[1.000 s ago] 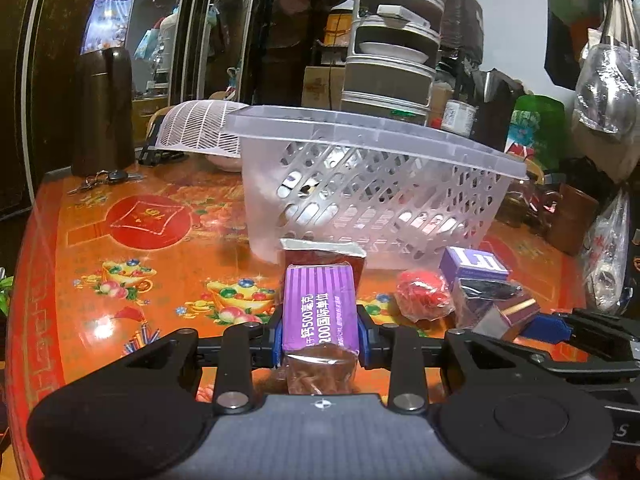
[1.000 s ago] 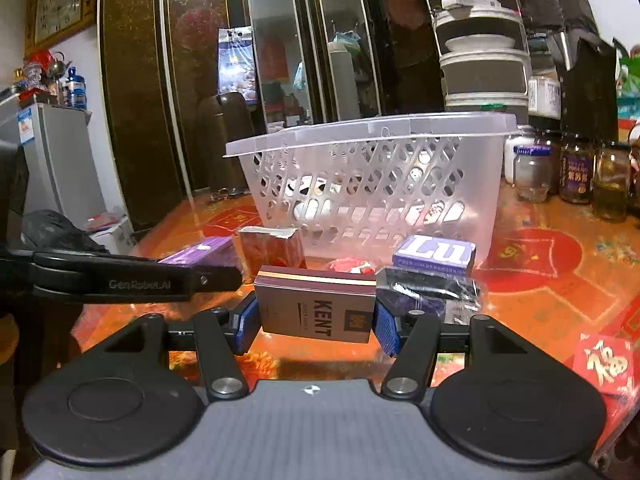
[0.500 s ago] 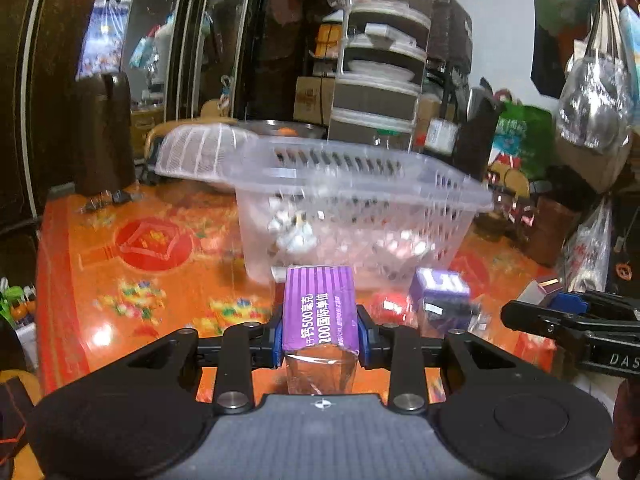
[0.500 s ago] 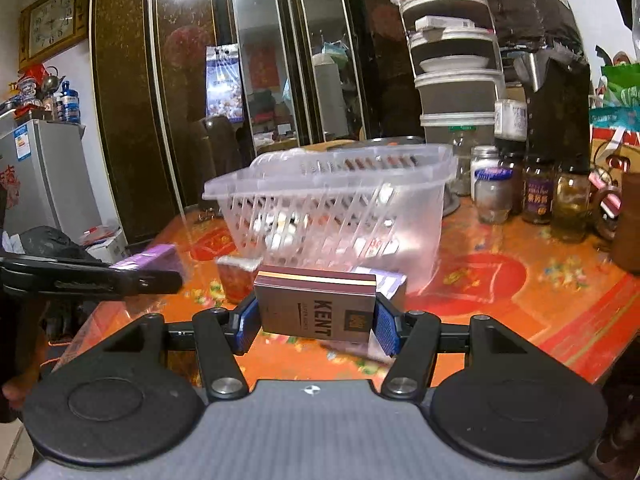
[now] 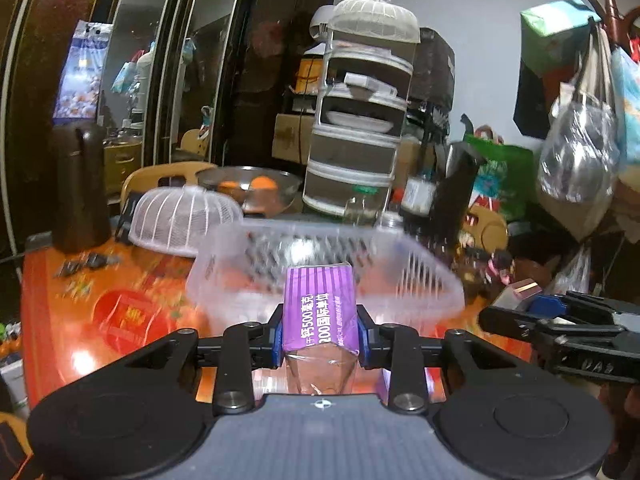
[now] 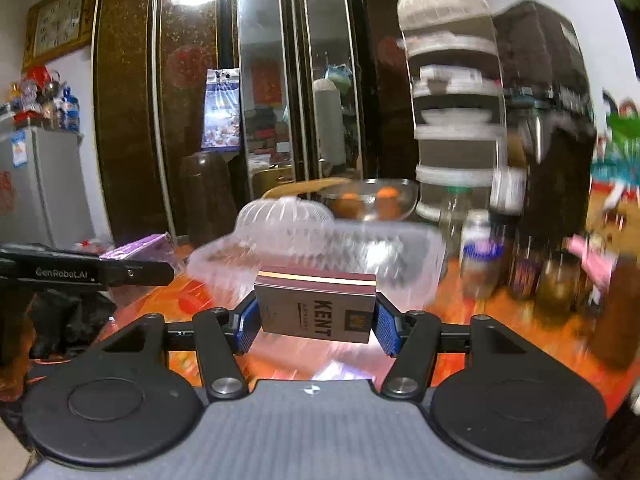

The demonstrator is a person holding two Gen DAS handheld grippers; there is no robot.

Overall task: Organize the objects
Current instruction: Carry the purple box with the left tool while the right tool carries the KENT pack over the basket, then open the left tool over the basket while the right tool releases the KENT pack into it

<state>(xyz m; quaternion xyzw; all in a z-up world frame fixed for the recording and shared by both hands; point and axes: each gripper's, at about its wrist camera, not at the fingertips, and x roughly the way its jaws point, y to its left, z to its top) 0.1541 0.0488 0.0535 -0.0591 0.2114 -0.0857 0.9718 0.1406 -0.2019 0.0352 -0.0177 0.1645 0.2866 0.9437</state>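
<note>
My left gripper (image 5: 319, 332) is shut on a purple box (image 5: 319, 312) with Chinese print and holds it in the air just before the near rim of the clear plastic basket (image 5: 420, 276). My right gripper (image 6: 315, 320) is shut on a grey KENT cigarette pack (image 6: 316, 312), also raised in front of the basket (image 6: 400, 252). Each gripper shows at the edge of the other's view, the right one with its pack (image 5: 552, 312) and the left one with the purple box (image 6: 136, 248). Both views are blurred by motion.
The red patterned table (image 5: 100, 320) carries a white mesh food cover (image 5: 184, 216), a glass bowl of oranges (image 5: 252, 190), a dark thermos (image 5: 80, 188), a stacked food container tower (image 5: 356, 136) and jars (image 6: 520, 264) at the right.
Both grippers have lifted their boxes up from the table to above basket-rim height. The items left on the table have dropped out of sight below.
</note>
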